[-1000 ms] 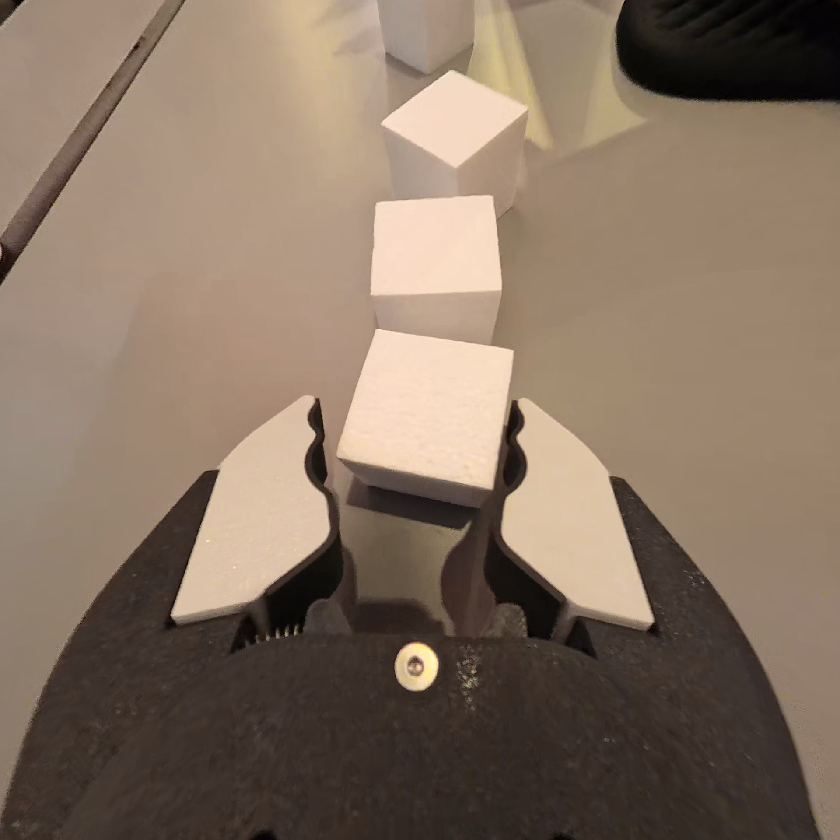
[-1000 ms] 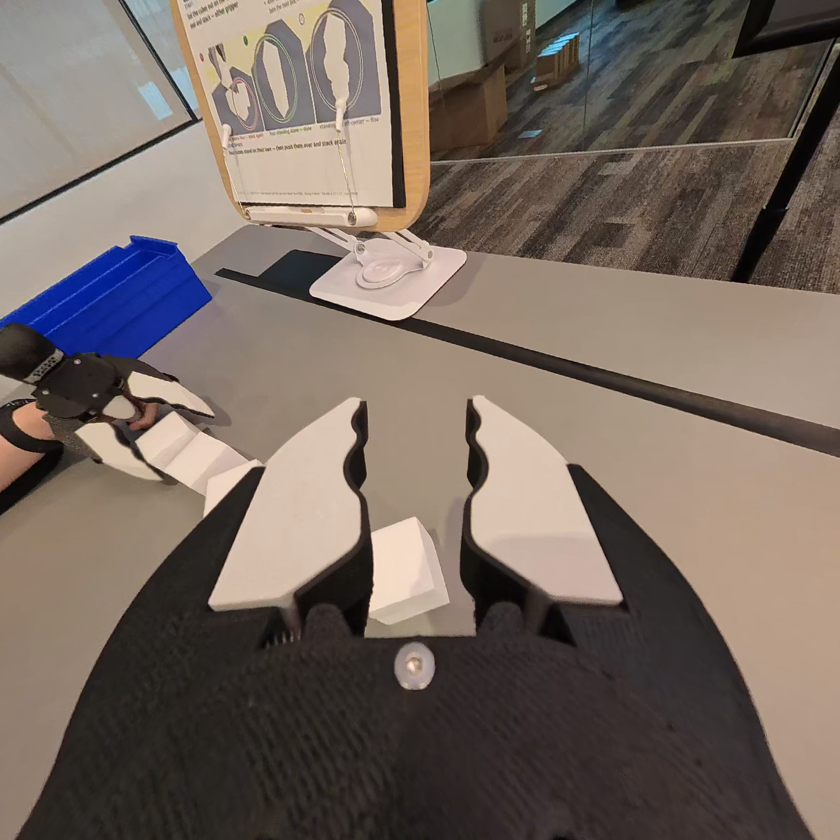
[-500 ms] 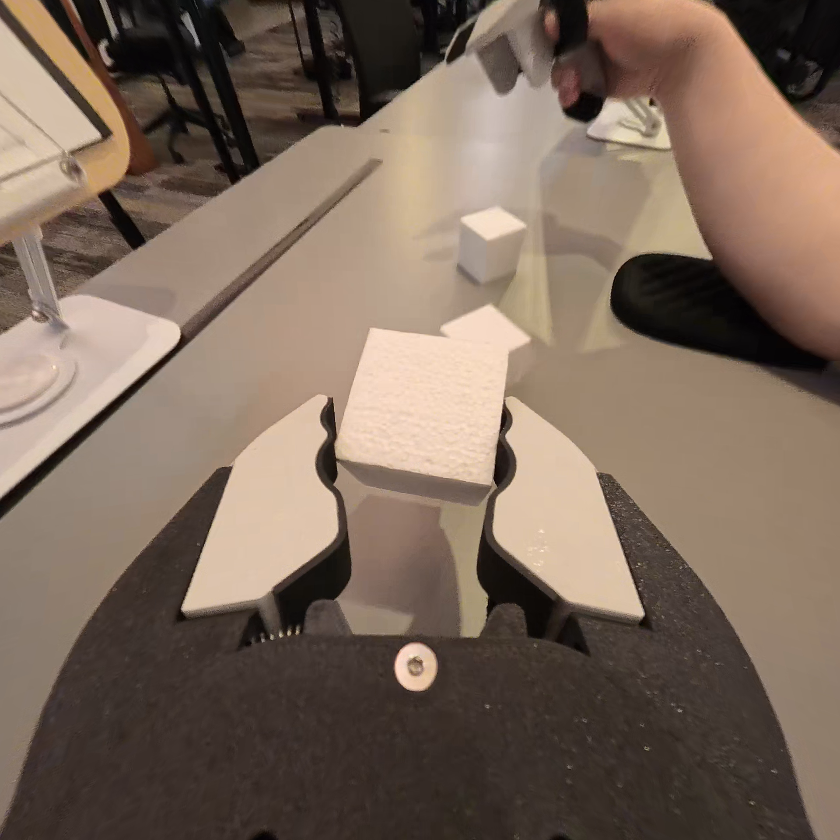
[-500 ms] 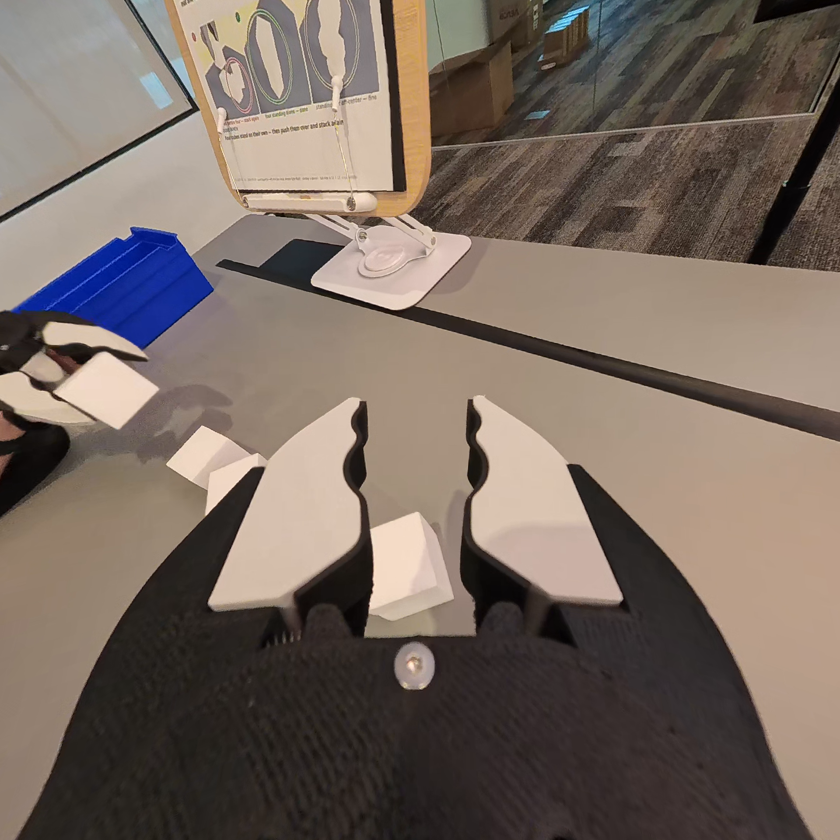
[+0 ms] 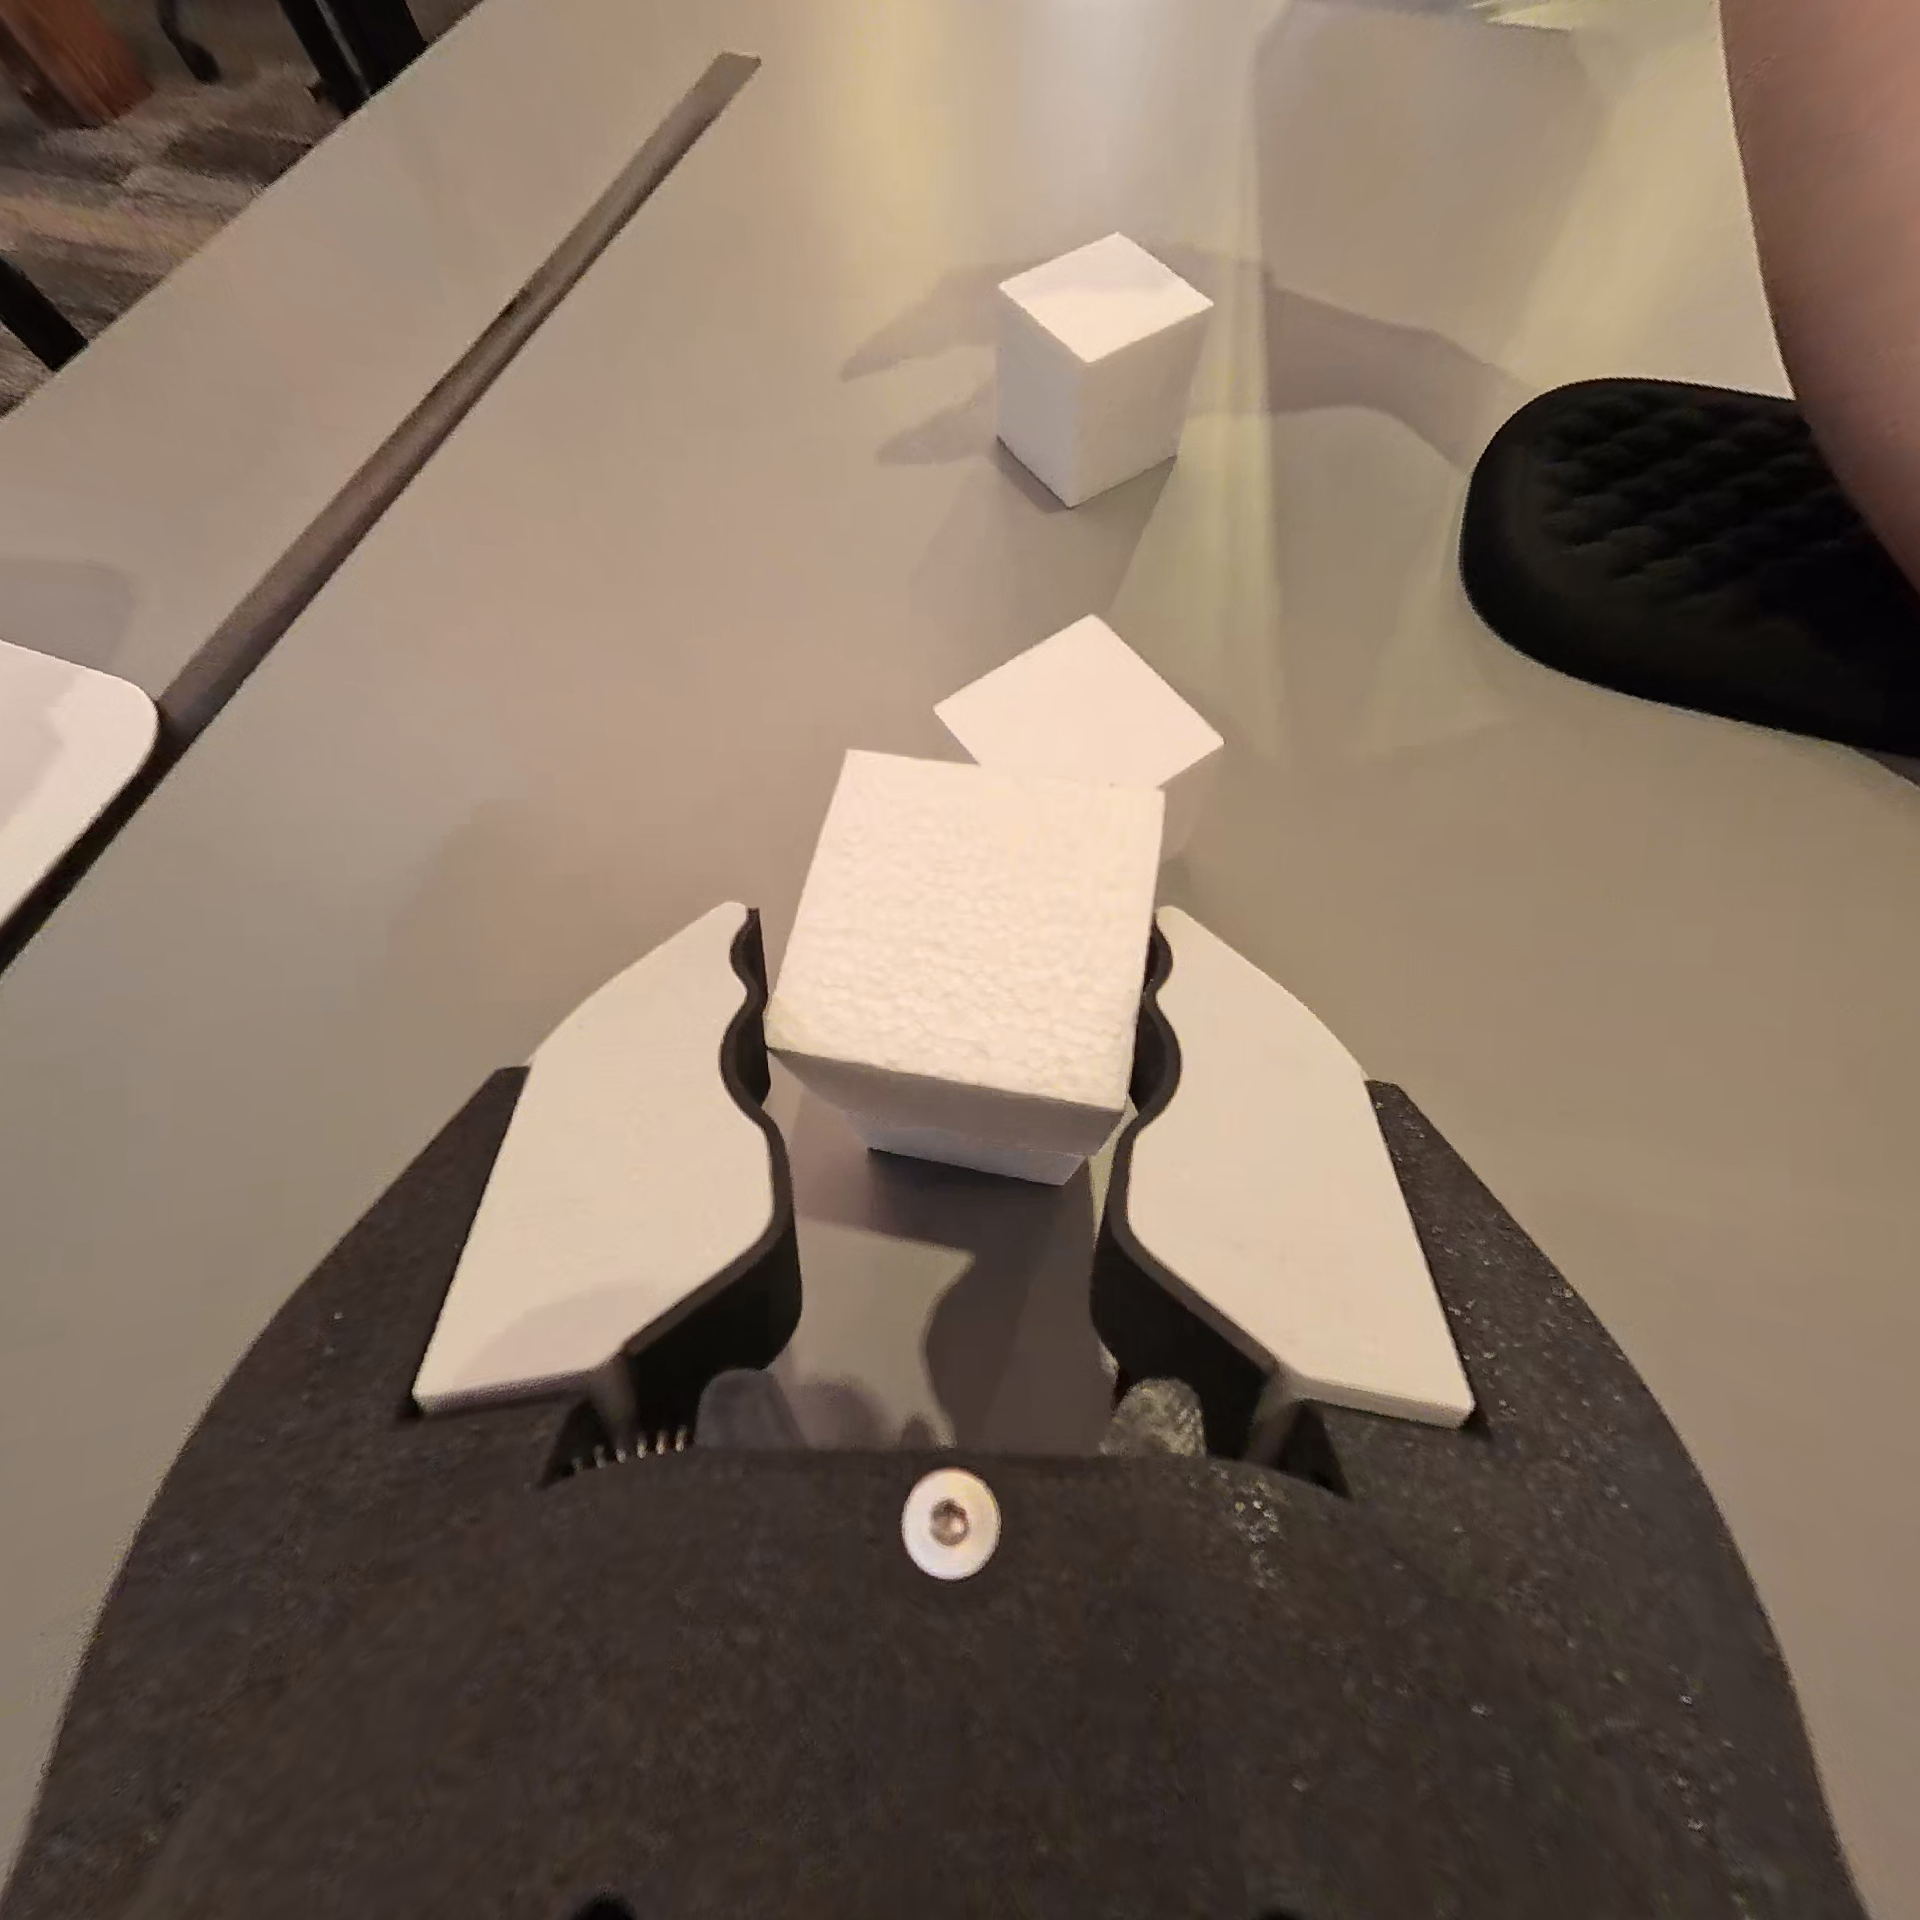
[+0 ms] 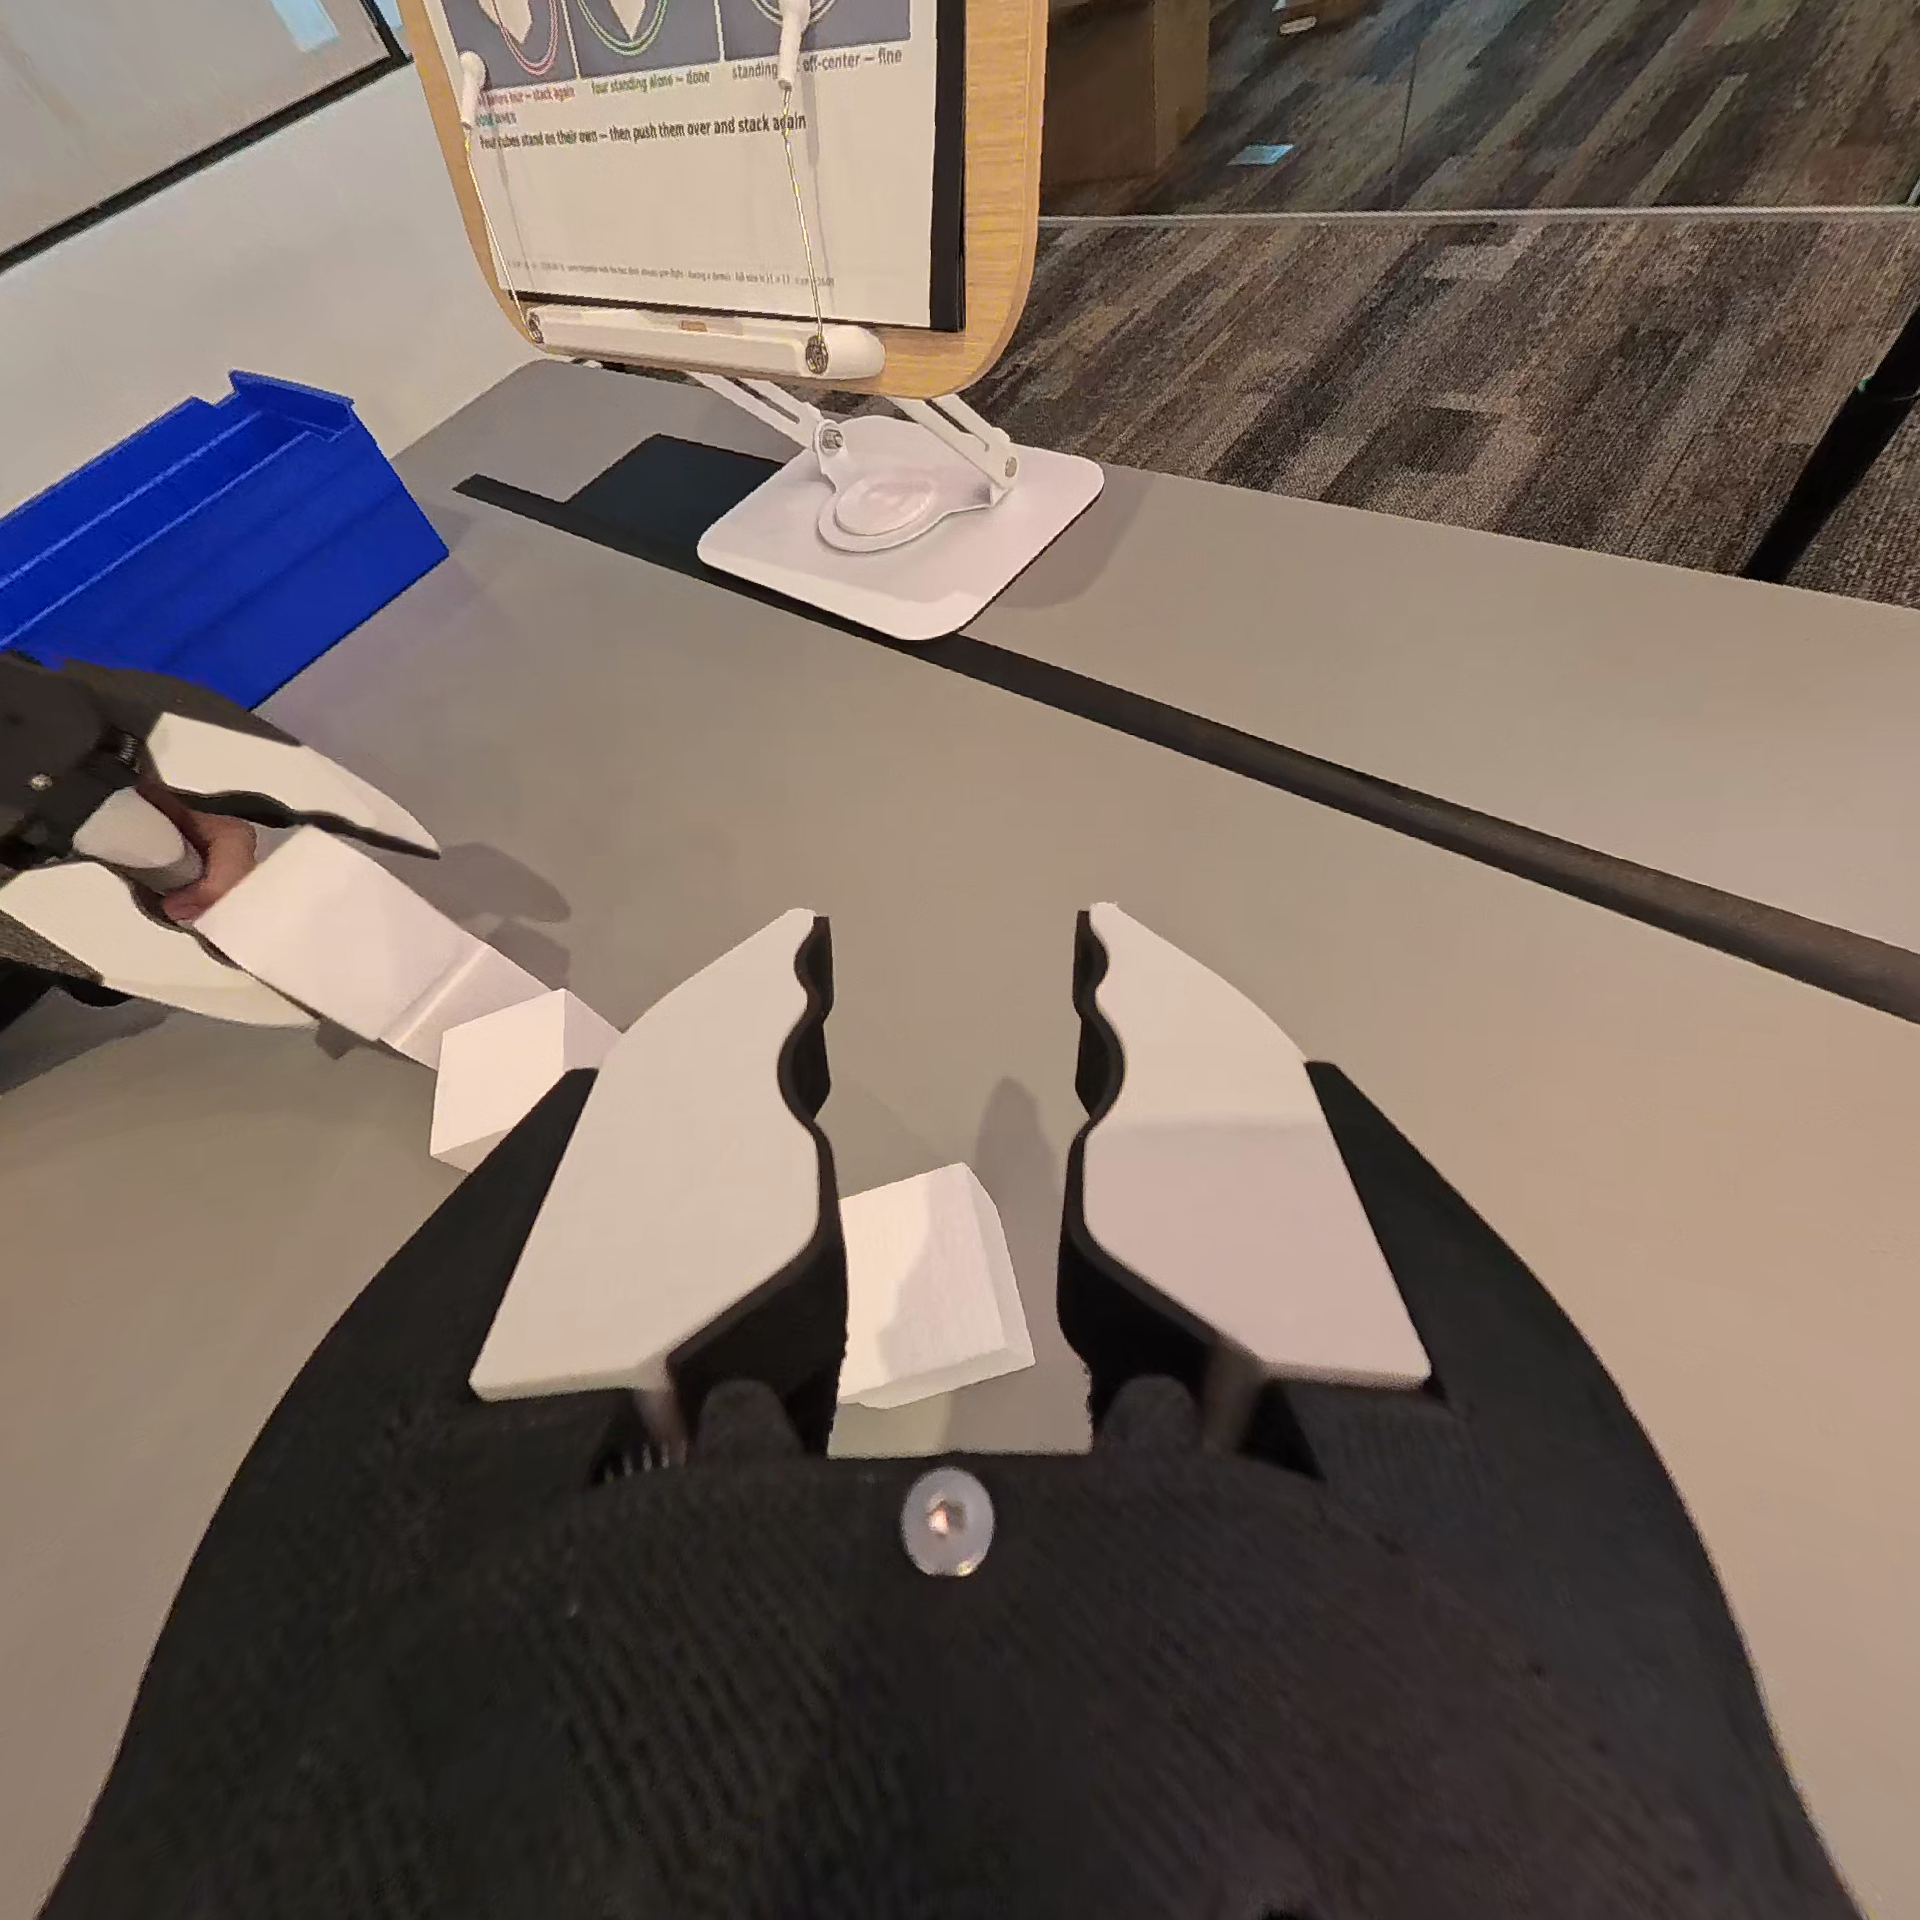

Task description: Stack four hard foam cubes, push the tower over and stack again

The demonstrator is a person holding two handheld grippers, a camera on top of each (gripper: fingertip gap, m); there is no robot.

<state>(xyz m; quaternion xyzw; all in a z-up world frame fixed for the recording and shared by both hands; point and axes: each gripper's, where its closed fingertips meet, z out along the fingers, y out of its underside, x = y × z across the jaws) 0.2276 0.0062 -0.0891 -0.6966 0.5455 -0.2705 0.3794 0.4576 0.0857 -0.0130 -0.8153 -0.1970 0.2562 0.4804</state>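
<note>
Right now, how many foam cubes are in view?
4. The left tongs grip one cube directly over a second cube; a third cube lies just behind; a fourth cube stands alone farther off. None seems hidden.

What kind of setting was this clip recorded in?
Most likely an office or lab workspace: a long grey table, patterned carpet tiles behind a glass partition, and a propped-up instruction board beside a blue bin.

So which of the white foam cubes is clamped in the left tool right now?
The nearest cube, between the left tool's fingers, over another cube; the other two stand free.
</note>
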